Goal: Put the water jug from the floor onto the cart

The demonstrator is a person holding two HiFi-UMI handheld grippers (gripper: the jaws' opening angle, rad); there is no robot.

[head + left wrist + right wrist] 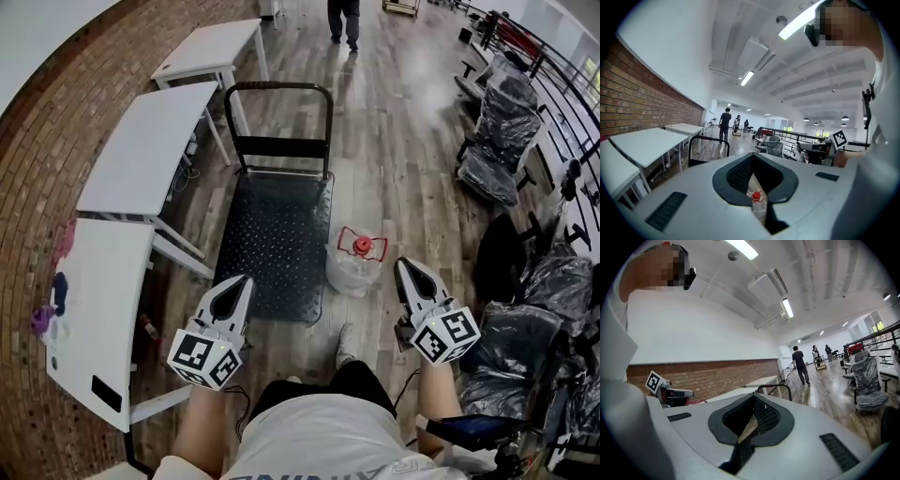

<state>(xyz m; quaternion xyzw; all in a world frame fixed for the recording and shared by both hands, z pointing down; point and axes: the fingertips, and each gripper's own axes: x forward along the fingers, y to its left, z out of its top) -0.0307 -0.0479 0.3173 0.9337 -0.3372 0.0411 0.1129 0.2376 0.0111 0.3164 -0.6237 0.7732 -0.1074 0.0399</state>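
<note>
Right tool (pixel 406 267), shut, hangs near water jug (pixel 354 269) beside cart (pixel 272 234) edge.

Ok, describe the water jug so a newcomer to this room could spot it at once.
Find the flat cart with the black deck beside the white tables. The water jug stands on the wood floor just off the cart's right edge, near its close corner. It is the only clear plastic container there, topped with a red cap and handle.

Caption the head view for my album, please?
Both shut, the left gripper and right gripper point toward the water jug on the floor beside the cart.
</note>
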